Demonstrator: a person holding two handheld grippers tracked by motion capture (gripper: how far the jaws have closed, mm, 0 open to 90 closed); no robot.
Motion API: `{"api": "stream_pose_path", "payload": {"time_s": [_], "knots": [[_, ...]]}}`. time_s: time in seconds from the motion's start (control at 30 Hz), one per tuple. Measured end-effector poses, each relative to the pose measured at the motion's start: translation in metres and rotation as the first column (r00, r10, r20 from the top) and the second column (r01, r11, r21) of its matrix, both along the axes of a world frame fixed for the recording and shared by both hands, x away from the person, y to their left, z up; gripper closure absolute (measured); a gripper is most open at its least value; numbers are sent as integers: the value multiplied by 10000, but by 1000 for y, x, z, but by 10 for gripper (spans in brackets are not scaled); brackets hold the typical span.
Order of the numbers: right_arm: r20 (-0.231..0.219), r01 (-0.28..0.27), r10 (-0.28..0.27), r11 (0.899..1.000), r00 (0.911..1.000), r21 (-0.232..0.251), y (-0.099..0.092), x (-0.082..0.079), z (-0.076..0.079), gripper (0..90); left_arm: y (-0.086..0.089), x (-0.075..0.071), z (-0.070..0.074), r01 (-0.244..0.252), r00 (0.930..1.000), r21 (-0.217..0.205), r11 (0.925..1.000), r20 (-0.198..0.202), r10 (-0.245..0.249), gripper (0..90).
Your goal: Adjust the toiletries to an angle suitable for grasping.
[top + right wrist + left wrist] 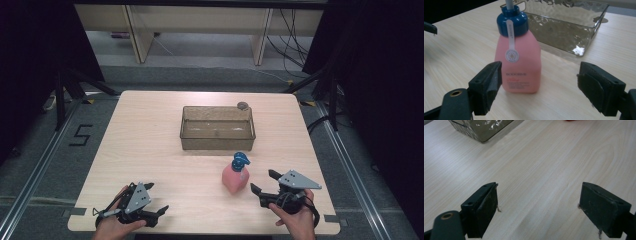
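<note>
A person sits at the near edge of the pale wooden surface [150, 130] with a gripper in each hand. The work in hand looks like the approach to a pick: the right gripper [265, 182] is lined up on a pink pump bottle [235, 176] that stands upright near the front right of the surface, just beside the gripper's tips and not yet touched. In the right gripper view the bottle [520, 62] sits ahead of the jaws, a little toward the left one, its blue cap [512, 21] and pump stem rising above them. The jaws are spread wide, with bare wood between them and nothing pinched.

The left gripper [155, 197] rests low at the front left, well apart from the bottle. Its jaws are spread too, with only wood grain between them.

Beyond the bottle, toward the middle of the surface, stands a clear rectangular bin [217, 145] with rippled walls. As far as I can tell it is empty; through its sides I see only reflections. A small dark round thing [242, 105] lies by its far right corner; what it is I cannot say.

My guess is that the next move calls for pushing the right gripper forward until the bottle's body sits squarely between the jaws, then closing low on the wider body, not the narrow cap, so the bottle stays upright when lifted.
</note>
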State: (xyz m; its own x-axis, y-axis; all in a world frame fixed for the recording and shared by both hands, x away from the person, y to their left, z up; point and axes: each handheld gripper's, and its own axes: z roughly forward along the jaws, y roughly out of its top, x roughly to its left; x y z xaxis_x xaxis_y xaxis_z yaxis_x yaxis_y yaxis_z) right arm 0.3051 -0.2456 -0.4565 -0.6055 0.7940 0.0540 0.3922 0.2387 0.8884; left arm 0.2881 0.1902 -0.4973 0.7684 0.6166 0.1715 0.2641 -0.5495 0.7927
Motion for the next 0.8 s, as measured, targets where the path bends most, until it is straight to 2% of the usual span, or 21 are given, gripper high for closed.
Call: {"api": "stream_pose_path", "payload": {"time_s": [0.03, 0.1, 0.17, 0.2, 0.23, 0.3, 0.37, 0.4, 0.43, 0.47, 0.5, 0.53, 0.57, 0.63, 0.7, 0.73, 0.8], "knots": [[2, -49, 49, 10000, 10000, 85, 2, 1, 0, 211, 1, 0, 1, 29, 10000, 146, 9999, 22, -30, 149], [70, -122, 121, 9999, 9999, 71, 4, 3, 1, 216, 1, 1, 1, 13, 10000, 181, 9998, 80, -14, 149], [-115, -118, 121, 9995, 9999, 293, 8, 3, 1, 217, 1, 1, 1, 11, 10000, 139, 9999, 45, -11, 149], [50, -216, 215, 9997, 9998, 106, 8, 5, 2, 219, 0, 0, 0, 3, 10000, -11, 10000, 17, -3, 149], [138, -264, 264, 9996, 9996, 60, 10, 7, 2, 221, 1, 1, 1, 21, 10000, 75, 10000, 24, -22, 149], [25, -270, 270, 9995, 9996, 159, 14, 7, 2, 226, 1, 1, 1, 67, 10000, 165, 9998, 22, -68, 149], [191, -429, 427, 9990, 9989, 83, 16, 10, 2, 231, 1, 1, 1, 48, 10000, 146, 9999, 20, -48, 149], [-10, -377, 377, 9992, 9993, 151, 17, 9, 3, 232, 1, 1, 1, 46, 10000, 137, 9999, 29, -46, 149], [133, -480, 478, 9988, 9988, 87, 18, 11, 3, 235, 1, 0, 1, 25, 10000, 132, 9999, 36, -26, 149], [-41, -424, 426, 9987, 9991, 276, 20, 10, 3, 239, 2, 1, 1, 20, 10000, 228, 9997, 44, -21, 149], [75, -490, 489, 9987, 9988, 153, 20, 12, 3, 241, 0, 0, 0, -38, 10000, -71, 10000, 39, 38, 149], [192, -548, 548, 9985, 9983, 15, 20, 13, 3, 241, 0, 0, 0, -60, 10000, -126, 9999, 8, 60, 148], [-5, -514, 514, 9986, 9987, 145, 22, 12, 3, 241, 2, 1, 1, 70, 10000, 180, 9998, 18, -70, 148], [262, -637, 636, 9980, 9976, 12, 21, 15, 2, 241, 1, 0, 0, 24, 10000, 158, 9999, 64, -25, 148], [121, -638, 637, 9979, 9979, 58, 22, 15, 2, 241, 1, 0, 1, 82, 10000, 132, 9999, 6, -82, 148], [-29, -469, 470, 9988, 9989, 171, 24, 14, 2, 241, 1, 0, 1, 73, 10000, 128, 9999, 17, -74, 149], [191, -639, 639, 9979, 9978, 41, 24, 16, 3, 241, 2, 1, 1, 52, 10000, 271, 9996, 50, -53, 148]]}}
